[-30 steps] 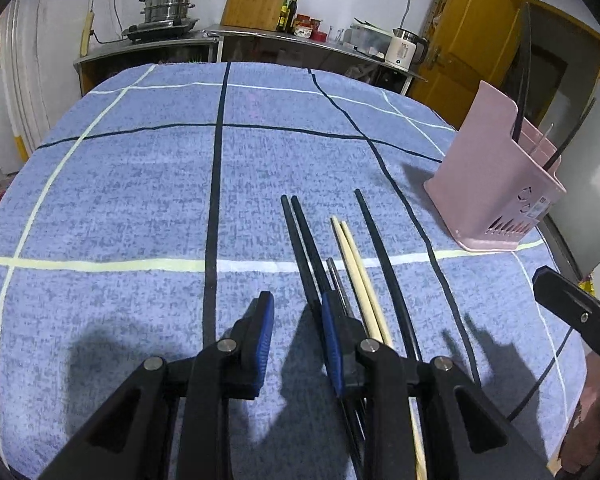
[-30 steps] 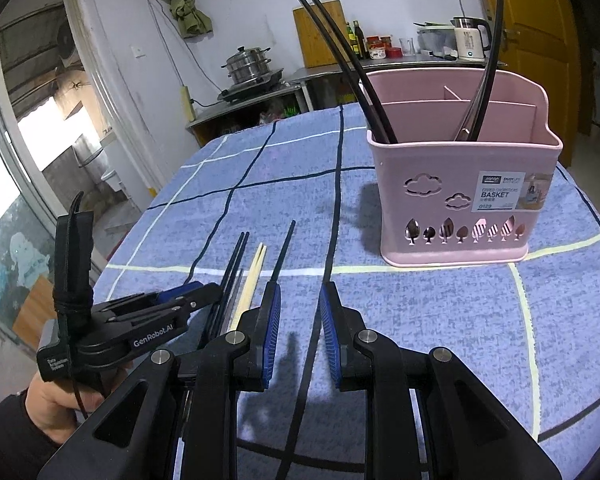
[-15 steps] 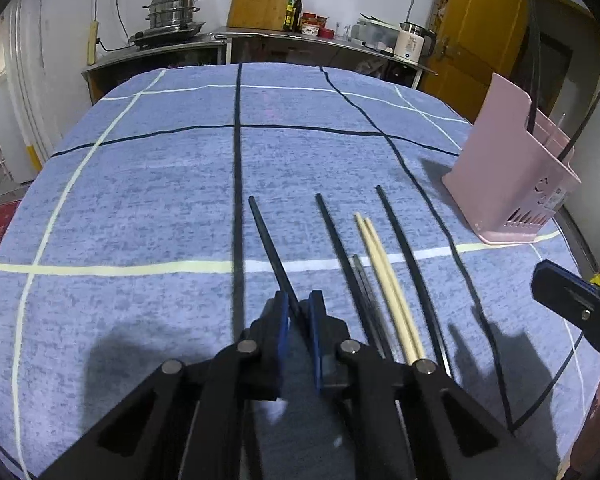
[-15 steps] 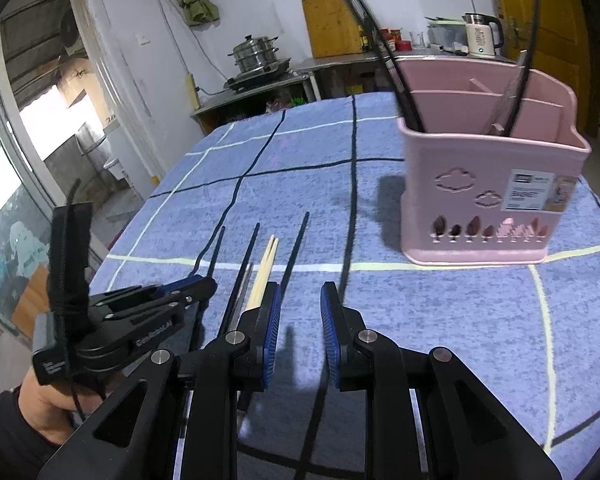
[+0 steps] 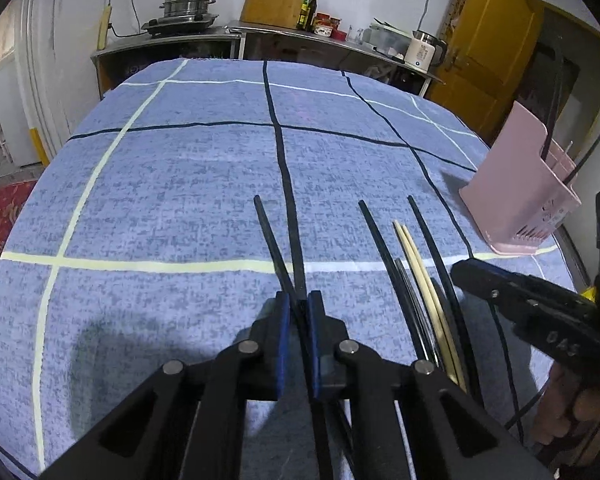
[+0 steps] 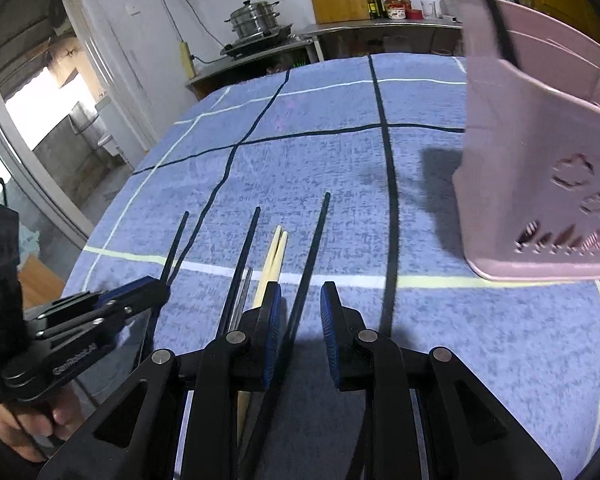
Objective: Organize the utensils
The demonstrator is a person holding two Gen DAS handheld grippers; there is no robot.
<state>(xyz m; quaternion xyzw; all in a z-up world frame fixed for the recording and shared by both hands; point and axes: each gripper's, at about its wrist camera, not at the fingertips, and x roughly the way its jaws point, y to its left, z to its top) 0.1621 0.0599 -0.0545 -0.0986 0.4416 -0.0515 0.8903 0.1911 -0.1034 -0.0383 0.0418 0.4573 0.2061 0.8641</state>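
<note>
Black chopstick is pinched near its end by left gripper, prob. for lifting to pink utensil basket. Right gripper, jaws spread, straddles another black chopstick w/o pressing it.

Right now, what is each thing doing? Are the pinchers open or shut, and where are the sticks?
Left gripper: shut on a black chopstick.
Black chopstick: pinched, sticking forward over the cloth.
Right gripper: open, astride another black chopstick, pads not pressing.
That black chopstick: lying flat on the cloth.
Wooden chopsticks: lying flat, side by side.
Pink basket: upright, black chopsticks already inside.
</note>
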